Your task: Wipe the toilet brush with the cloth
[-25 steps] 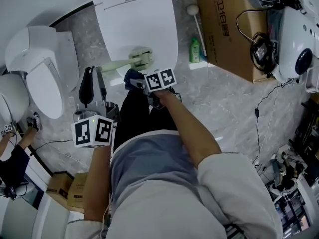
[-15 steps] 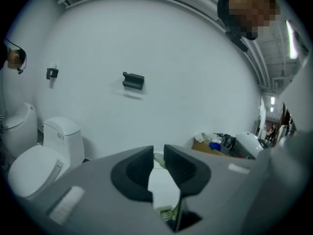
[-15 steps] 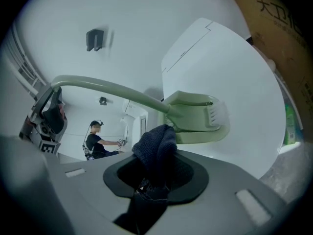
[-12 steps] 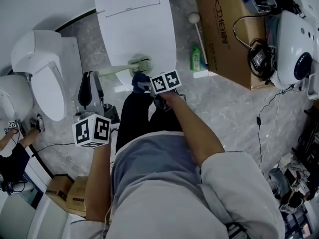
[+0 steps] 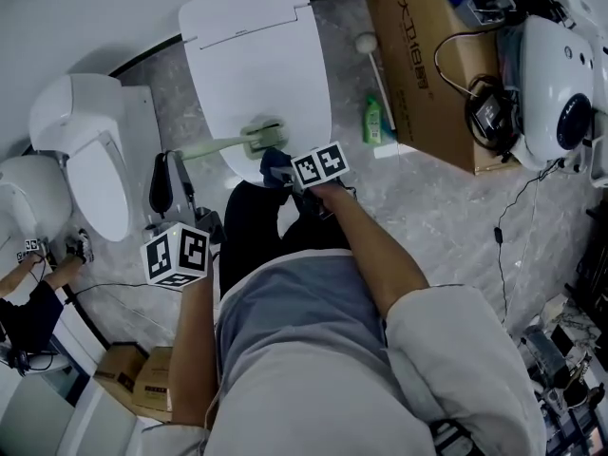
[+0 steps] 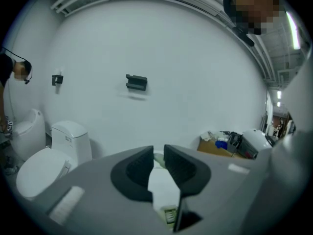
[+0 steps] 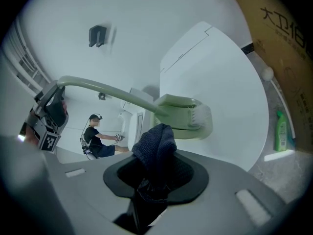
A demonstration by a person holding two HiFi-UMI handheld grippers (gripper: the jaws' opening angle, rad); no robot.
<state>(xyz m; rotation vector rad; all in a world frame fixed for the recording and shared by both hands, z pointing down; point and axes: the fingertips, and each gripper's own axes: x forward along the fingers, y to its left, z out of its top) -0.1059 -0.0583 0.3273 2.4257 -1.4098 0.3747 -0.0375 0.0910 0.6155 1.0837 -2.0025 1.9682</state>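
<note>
Your right tongs (image 7: pixel 157 170) are pinching a dark blue cloth (image 7: pixel 155 142), which bunches upward between the jaws. The cloth sits just beneath the head of the pale green toilet brush (image 7: pixel 182 112); you cannot confirm contact from these views. Your left tongs (image 6: pixel 158 158) are pressed onto the brush handle near its end. The brush is held roughly level above the closed white toilet lid (image 5: pixel 256 65).
</note>
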